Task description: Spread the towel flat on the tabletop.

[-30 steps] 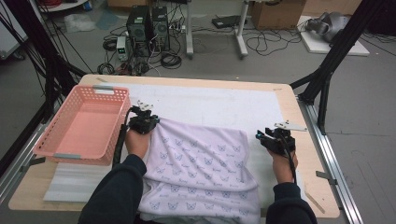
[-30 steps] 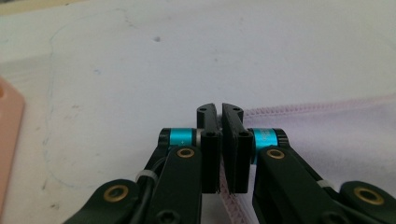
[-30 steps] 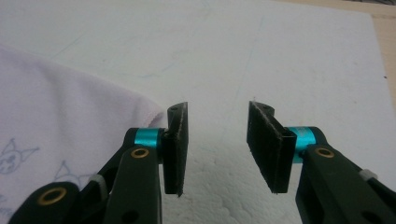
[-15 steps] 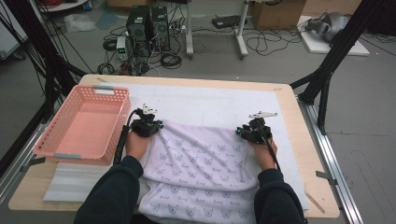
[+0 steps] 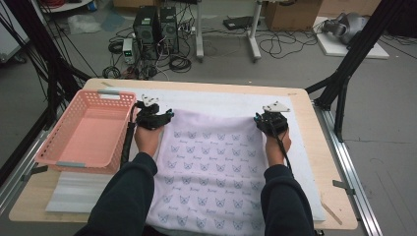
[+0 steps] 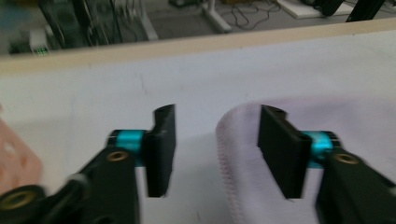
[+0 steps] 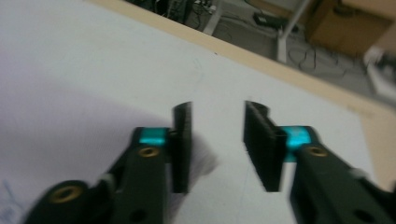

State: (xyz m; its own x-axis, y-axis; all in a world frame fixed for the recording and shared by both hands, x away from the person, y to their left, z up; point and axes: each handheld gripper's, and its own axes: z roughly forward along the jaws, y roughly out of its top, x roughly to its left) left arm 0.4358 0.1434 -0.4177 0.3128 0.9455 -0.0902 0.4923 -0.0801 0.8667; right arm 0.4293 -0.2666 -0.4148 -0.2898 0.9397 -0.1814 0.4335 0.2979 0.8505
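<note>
A lavender cloth [image 5: 211,162] printed with small butterflies lies spread flat on a white mat [image 5: 221,101]. My left gripper [image 5: 153,116] is at the cloth's far left corner. Its jaws have just been opening and stand open. In the left gripper view [image 6: 217,112] the stitched corner of the cloth [image 6: 345,116] lies loose on the mat between them, untouched by the pads. My right gripper [image 5: 271,121] is at the far right corner; its jaws have also just been opening and stand open [image 7: 219,107]. There the cloth's corner [image 7: 70,140] ends under the left jaw, with bare mat in the gap.
A pink plastic basket [image 5: 105,93] stands on the table's left side, close to my left hand. A white foam sheet [image 5: 74,191] lies in front of it. Bare wood of the table [image 5: 314,162] runs along the right. Cables and computer cases are on the floor beyond.
The cloth's far edge has been drawn farther up the table and now lies flat. My right hand moved left and away from me. Both grippers have let go of the corners.
</note>
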